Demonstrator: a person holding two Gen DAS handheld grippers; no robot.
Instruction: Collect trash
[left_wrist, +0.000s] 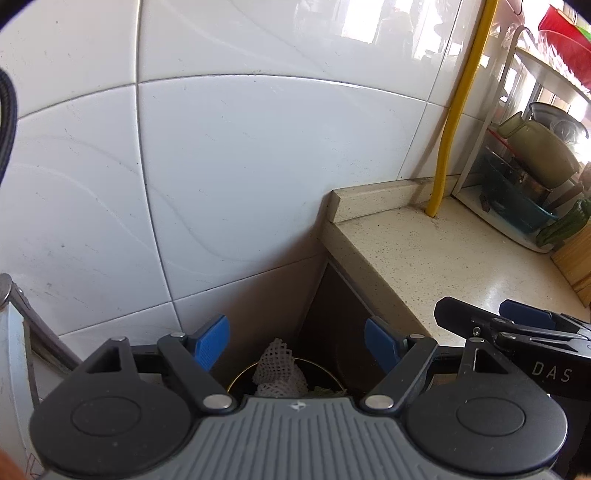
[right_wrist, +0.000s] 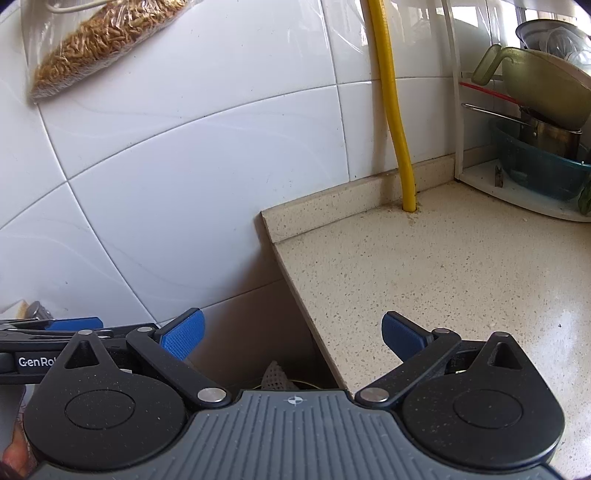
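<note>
Both tongs hang open and empty over the gap beside the surface, above a bin holding white foam netting.

Left wrist view: the left tongs (left_wrist: 295, 345) stand wide apart with nothing between the blue pads; below them the foam netting (left_wrist: 279, 367) lies in the round bin (left_wrist: 332, 378), down between the tiled wall (left_wrist: 221, 166) and the speckled surface (left_wrist: 443, 251). Right wrist view: the right tongs (right_wrist: 293, 338) are likewise spread and empty, over the surface edge; only the netting's tip (right_wrist: 275, 376) shows, and a yellow hose (right_wrist: 395, 122) meets the surface.
</note>
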